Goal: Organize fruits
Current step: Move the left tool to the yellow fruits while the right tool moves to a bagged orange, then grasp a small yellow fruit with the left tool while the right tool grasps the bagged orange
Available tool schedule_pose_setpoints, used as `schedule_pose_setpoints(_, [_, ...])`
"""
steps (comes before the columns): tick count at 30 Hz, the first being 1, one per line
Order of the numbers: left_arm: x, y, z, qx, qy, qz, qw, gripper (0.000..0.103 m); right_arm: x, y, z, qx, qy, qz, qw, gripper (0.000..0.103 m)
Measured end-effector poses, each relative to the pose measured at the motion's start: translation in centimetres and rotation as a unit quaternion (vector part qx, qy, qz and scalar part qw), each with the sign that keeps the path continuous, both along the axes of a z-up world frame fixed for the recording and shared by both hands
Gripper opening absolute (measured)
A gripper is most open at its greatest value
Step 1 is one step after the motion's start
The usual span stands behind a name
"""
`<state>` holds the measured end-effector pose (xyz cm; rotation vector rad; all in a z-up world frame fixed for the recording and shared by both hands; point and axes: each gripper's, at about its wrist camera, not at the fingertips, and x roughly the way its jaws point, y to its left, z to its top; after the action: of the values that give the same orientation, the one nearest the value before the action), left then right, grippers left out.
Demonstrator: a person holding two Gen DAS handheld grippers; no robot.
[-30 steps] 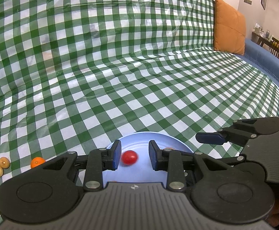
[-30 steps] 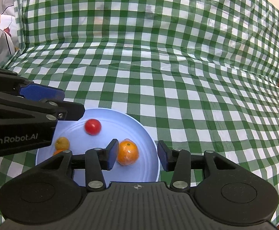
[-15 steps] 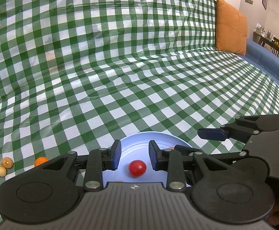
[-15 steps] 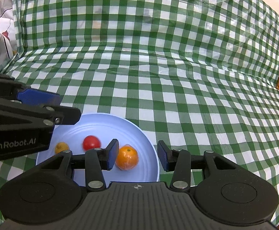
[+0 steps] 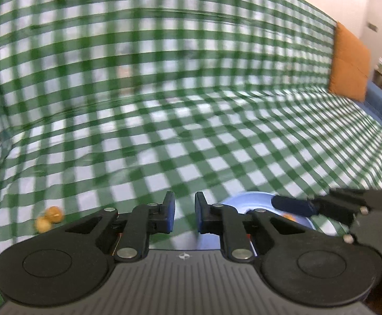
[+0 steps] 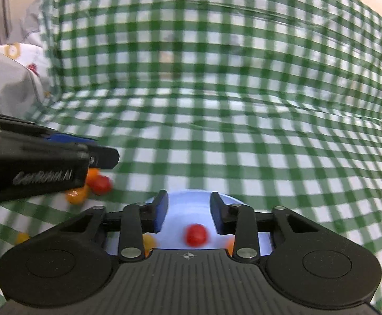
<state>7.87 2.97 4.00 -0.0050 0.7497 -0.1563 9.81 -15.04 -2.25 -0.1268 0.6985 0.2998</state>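
left tongs (image 5: 185,215) narrowly parted, empty; two yellow fruits (image 5: 48,218) lie to their left. right tongs (image 6: 188,214) parted wide, empty, above blue plate (image 6: 188,204); red tomato (image 6: 196,234) lies between them.

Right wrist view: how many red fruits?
2. One red fruit on the blue plate, framed by the right gripper; another on the cloth by the left gripper. Others may be hidden.

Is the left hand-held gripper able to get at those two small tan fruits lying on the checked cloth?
Probably yes: the left hand-held gripper is open and empty, and the two small tan fruits lie uncovered on the cloth to its left.
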Motion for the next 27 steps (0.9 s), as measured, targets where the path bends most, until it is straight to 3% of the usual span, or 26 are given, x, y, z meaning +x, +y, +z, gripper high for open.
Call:
schedule_pose_setpoints(6, [0.5, 6.0, -0.7, -0.019, 0.008, 0.064, 0.9977, 0.017, 0.0, 3.7, 0.0, 0.038, 0.0, 0.038, 0.999, 0.031])
schedule_pose_setpoints(8, [1.0, 8.3, -1.7, -0.027, 0.032, 0.098, 0.9943, 0.017, 0.0, 4.9, -0.1, 0.05, 0.005, 0.048, 0.998, 0.032])
schedule_pose_setpoints(11, [1.4, 12.3, -2.4, -0.069, 0.046, 0.151, 0.9851, 0.017, 0.2, 6.4, -0.4, 0.063, 0.018, 0.06, 0.996, 0.032])
schedule_pose_setpoints(16, [2.1, 18.1, -4.4, -0.133, 0.099, 0.233, 0.9583, 0.02, 1.1, 8.8, -1.7, 0.077, 0.048, 0.067, 0.994, 0.034])
schedule_pose_setpoints(19, [2.7, 19.5, -5.6, -0.157, 0.124, 0.25, 0.9472, 0.027, 2.0, 10.0, -2.7, 0.082, 0.068, 0.066, 0.992, 0.039])
schedule_pose_setpoints(21, [3.0, 20.0, -5.9, -0.158, 0.127, 0.257, 0.9448, 0.032, 2.4, 10.5, -3.2, 0.09, 0.084, 0.067, 0.99, 0.04])
schedule_pose_setpoints(27, [3.9, 20.2, -6.9, -0.156, 0.134, 0.27, 0.9407, 0.033, 3.6, 12.7, -4.9, 0.093, 0.11, 0.069, 0.987, 0.047])
